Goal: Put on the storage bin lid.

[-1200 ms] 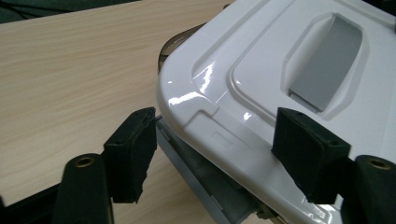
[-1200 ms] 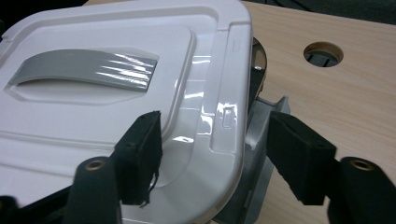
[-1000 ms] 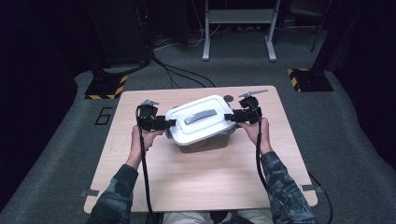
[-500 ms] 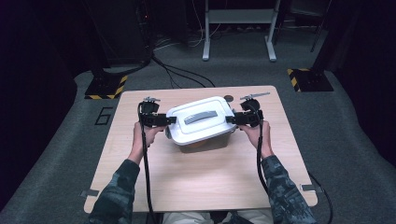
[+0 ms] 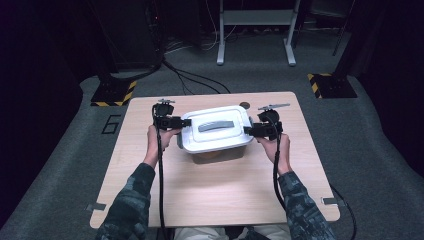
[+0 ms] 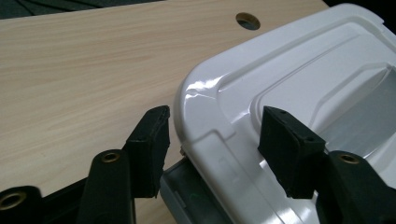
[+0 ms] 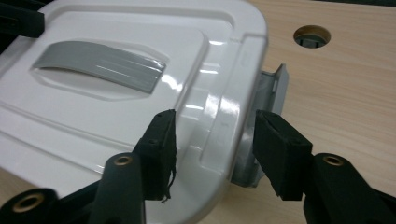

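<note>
since a second ago the box (image 5: 216,129) has swung a little on the table (image 5: 215,195); it lay skewed then, its right end farther from the person, and now sits nearly square to the table edge; the left gripper (image 5: 176,122) has slid along with its end, the right gripper (image 5: 252,130) has hardly shifted; both hands are on the box ends as before.

the box is a white lidded tub, near the far middle of the table; its long axis runs left to right across the high view, with the right end a touch nearer the person; the grey handle (image 5: 217,125) on the lid lies along the same line; the lid faces up.

left gripper (image 6: 212,140): jaws partly open, straddling the left end of the lid, one pad outside the rim, the other over the lid top; whether they press i cannot tell.

right gripper (image 7: 212,149): jaws partly open, straddling the right end's rim and grey clasp (image 7: 271,93); pressure likewise unclear.

a round hole (image 7: 312,35) in the table lies just beyond the box.
</note>
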Demonstrator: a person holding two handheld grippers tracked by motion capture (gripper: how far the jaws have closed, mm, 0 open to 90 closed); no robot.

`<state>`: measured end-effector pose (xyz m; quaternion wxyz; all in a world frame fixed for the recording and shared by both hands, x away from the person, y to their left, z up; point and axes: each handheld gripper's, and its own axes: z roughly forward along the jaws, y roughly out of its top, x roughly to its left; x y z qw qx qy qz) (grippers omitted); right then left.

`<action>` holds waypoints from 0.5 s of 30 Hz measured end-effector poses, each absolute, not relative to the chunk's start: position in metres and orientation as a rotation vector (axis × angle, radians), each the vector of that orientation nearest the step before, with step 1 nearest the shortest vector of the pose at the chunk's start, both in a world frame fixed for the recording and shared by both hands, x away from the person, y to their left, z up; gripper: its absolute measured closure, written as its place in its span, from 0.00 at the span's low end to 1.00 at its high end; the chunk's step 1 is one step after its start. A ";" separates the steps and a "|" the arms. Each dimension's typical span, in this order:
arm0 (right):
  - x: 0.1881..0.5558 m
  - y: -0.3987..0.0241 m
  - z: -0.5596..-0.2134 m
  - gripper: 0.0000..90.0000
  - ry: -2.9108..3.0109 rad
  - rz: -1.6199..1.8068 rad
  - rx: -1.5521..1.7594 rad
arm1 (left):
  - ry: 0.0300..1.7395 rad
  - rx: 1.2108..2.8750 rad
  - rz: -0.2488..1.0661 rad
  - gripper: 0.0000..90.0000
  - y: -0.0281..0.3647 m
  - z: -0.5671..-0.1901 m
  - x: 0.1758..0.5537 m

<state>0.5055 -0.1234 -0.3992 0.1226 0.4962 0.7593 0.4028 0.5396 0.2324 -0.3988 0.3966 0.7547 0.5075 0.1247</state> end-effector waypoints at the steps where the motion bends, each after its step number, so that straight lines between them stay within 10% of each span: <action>1: 0.506 -0.124 -0.400 0.52 2.219 1.200 1.463 | 1.284 1.899 0.317 0.43 0.233 -0.399 0.537; 15: 0.515 -0.123 -0.404 0.55 2.237 1.221 1.469 | 1.238 1.881 0.280 0.61 0.240 -0.401 0.515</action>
